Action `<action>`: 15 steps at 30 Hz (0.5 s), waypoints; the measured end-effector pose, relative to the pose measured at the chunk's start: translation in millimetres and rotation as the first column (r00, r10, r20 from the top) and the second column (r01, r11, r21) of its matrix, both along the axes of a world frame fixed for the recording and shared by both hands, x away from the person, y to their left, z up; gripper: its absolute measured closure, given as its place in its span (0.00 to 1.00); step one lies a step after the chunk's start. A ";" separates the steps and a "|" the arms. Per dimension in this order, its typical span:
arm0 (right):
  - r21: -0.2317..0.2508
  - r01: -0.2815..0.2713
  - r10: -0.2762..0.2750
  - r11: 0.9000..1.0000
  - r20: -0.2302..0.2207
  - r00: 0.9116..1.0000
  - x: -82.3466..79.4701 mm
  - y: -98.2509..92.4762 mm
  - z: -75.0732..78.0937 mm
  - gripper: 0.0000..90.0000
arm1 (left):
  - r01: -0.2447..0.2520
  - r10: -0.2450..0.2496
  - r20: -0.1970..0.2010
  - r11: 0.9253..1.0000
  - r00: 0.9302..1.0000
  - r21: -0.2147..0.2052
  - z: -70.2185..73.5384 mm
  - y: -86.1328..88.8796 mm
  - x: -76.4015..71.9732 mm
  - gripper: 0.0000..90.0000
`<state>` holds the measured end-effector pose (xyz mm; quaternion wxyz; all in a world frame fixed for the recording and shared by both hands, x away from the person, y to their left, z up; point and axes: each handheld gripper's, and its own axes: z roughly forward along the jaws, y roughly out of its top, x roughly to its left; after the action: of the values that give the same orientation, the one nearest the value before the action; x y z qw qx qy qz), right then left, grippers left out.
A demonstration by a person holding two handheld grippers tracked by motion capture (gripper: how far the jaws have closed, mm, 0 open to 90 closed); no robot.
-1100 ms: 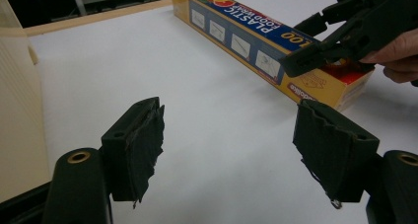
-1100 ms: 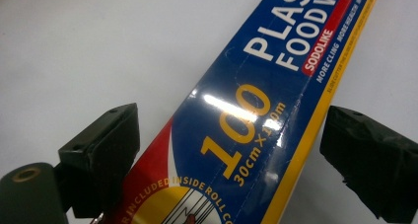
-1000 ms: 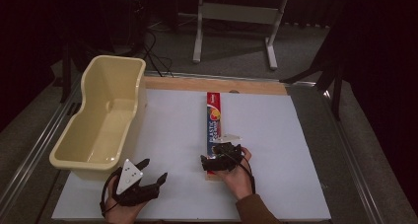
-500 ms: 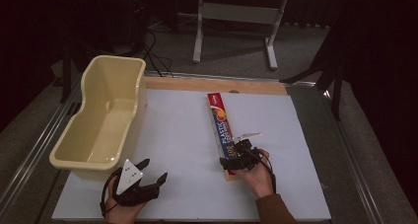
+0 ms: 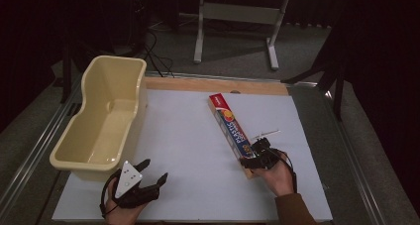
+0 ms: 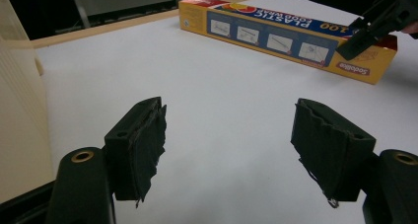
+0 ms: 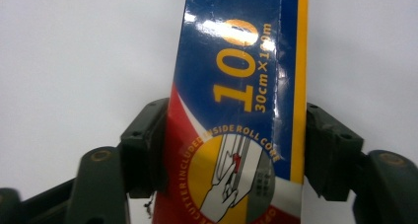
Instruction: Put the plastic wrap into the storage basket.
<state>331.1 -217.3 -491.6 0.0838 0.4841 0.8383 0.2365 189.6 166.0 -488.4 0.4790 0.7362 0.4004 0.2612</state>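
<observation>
Bright table [image 5: 188, 150], dark surroundings, glare on box [image 7: 236, 31], perhaps slightly soft

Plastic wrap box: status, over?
Right gripper jaws just closing on the wrap box, near end. Left gripper open, idle by the tub. Nothing in the way.

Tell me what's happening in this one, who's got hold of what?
A person works at a white table with a gripper in each hand. The right gripper has just been closing its jaws on the near end of a long plastic wrap box, and its pads now sit against both sides of the box. The left gripper rests open with nothing between its jaws, beside a cream tub at the table's left edge.
</observation>
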 end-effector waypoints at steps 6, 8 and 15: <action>-0.046 0.015 -0.015 0.999 0.011 1.000 -5.5 -9.1 3.1 0.43 | 0.004 -0.004 0.009 1.000 1.000 -0.004 0.4 -0.2 -0.6 0.32; -0.053 0.014 -0.013 0.999 0.014 1.000 -9.3 -16.0 3.5 0.43 | 0.001 -0.001 0.009 1.000 1.000 -0.006 0.4 0.2 -0.7 0.32; -0.053 0.009 -0.008 0.999 0.030 1.000 -28.8 -49.0 3.5 0.43 | 0.005 -0.005 0.013 1.000 1.000 -0.007 0.7 0.4 -1.0 0.32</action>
<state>302.3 -266.3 -488.1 0.1101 0.4817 0.8409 0.2208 188.6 166.3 -487.7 0.4849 0.7339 0.3961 0.2635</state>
